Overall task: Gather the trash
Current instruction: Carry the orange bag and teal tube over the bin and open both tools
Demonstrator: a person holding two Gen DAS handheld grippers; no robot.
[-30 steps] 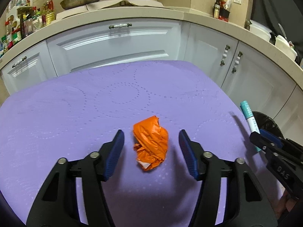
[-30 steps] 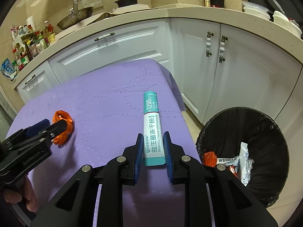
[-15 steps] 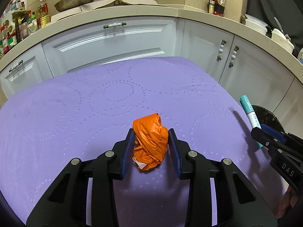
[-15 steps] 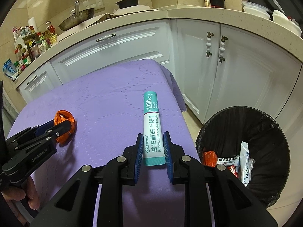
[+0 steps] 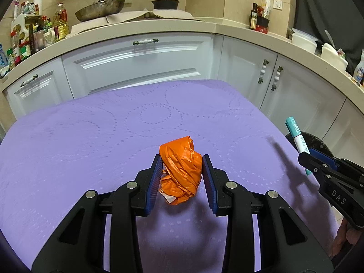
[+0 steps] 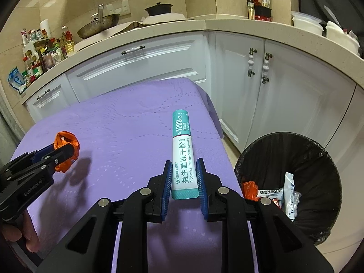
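Observation:
A crumpled orange plastic wrapper [image 5: 180, 169] is clamped between the blue pads of my left gripper [image 5: 182, 170], lifted just off the purple tablecloth [image 5: 91, 141]. It also shows in the right wrist view [image 6: 66, 145]. My right gripper [image 6: 183, 175] is shut on a teal and white probiotic powder sachet [image 6: 182, 150], held above the cloth near its right edge. The sachet also shows in the left wrist view [image 5: 298, 141]. A black-lined trash bin [image 6: 318, 159] stands on the floor right of the table, with several wrappers inside.
White kitchen cabinets [image 5: 141, 61] and a beige countertop [image 5: 159, 27] curve behind the table, with a pan, a pot and bottles on top. The table's right edge [image 6: 218, 136] drops off beside the bin.
My left gripper closed on the orange wrapper and raised it slightly. My right gripper kept its hold on the sachet and lifted a little.

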